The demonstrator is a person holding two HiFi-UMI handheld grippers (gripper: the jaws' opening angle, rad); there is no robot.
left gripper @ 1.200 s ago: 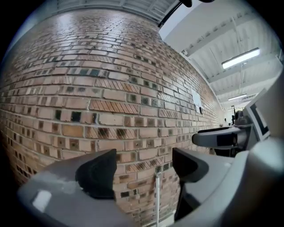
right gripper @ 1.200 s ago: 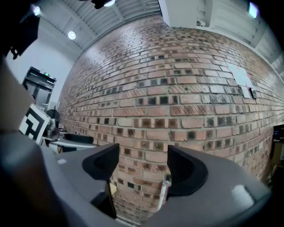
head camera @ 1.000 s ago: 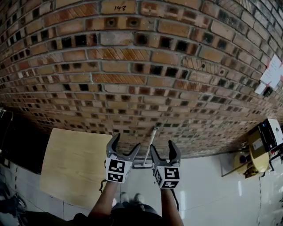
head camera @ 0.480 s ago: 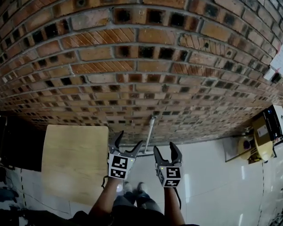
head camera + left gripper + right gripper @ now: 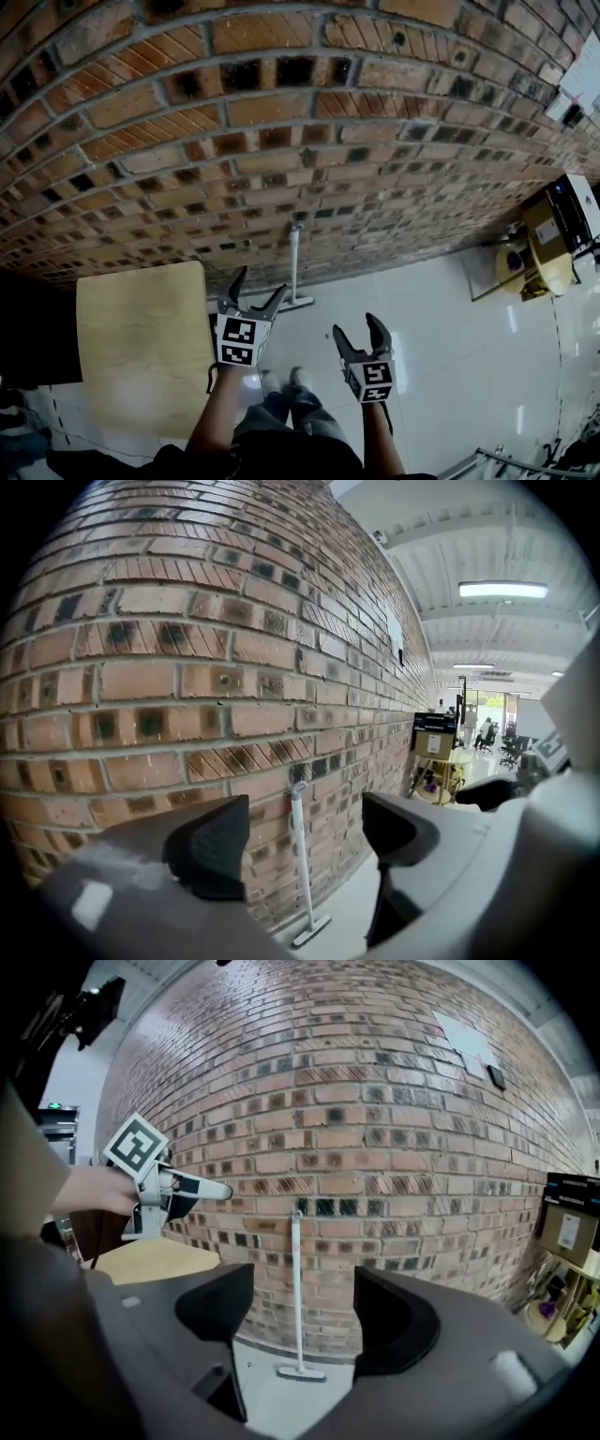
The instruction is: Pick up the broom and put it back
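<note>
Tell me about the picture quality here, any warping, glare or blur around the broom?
Head view: fisheye bows the brick wall into arcs, and the white floor carries reflection streaks. Left gripper view: black corners, ceiling light blown out, broom sharp. Right gripper view: same bulge, broom sharp.

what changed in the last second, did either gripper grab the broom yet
Both grippers have dropped in the head view and spread apart: the left gripper a little, the right gripper further, down and rightward from the broom. Nothing was grabbed; both stay open and empty. The broom leans on the brick wall as before.
</note>
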